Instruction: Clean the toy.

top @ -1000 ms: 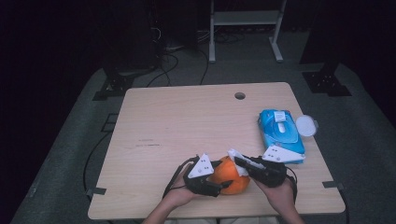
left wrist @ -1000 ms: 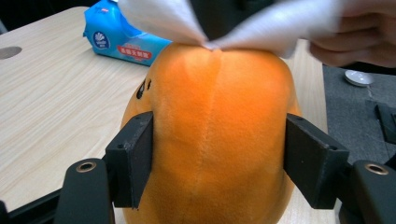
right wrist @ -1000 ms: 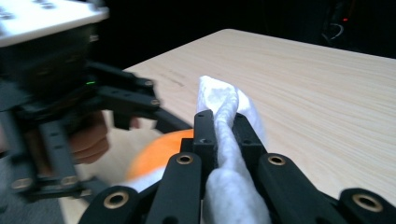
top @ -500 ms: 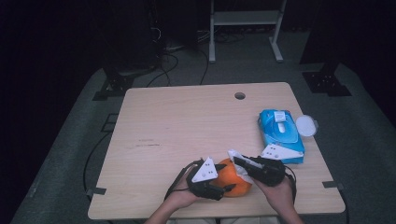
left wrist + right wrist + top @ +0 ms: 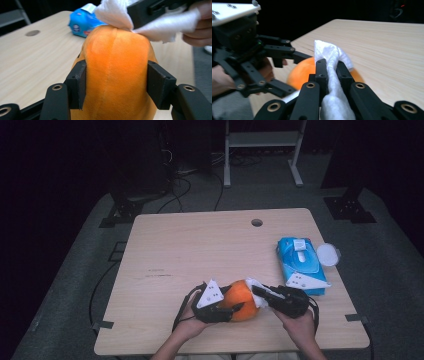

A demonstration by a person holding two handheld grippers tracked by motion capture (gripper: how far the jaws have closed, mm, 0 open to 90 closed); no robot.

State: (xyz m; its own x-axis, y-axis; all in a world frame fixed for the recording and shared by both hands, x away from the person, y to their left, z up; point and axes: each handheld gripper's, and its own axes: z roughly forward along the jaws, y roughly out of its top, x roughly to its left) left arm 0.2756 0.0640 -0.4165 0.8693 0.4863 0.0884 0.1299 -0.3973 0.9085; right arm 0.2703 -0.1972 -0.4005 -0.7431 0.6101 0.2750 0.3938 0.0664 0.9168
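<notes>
We see a rounded orange plush toy (image 5: 116, 72), soft and velvety with a faint seam running down its middle, near the front edge of a pale wood-grain tabletop (image 5: 200, 245). Our left gripper (image 5: 225, 309) holds it from the left: its jaws have just been closing, and the flat black pads now press against the toy's two sides. The toy's lower part is cut off in the left gripper view, and in the high view the grippers cover much of it.

Our right gripper (image 5: 331, 72) has its jaws nearly together, pinching a crumpled white wipe (image 5: 332, 75), fibrous and folded into a strip. The wipe's free end rests against the top of the toy.

Well to the right on the tabletop lies a flat blue pack of wipes (image 5: 300, 265) of glossy plastic, its print too small to read. Just beside it sits a small round white lid (image 5: 327, 254). A round hole (image 5: 257, 222) pierces the tabletop near its far edge. Beyond, the room is dark and hard to make out.
</notes>
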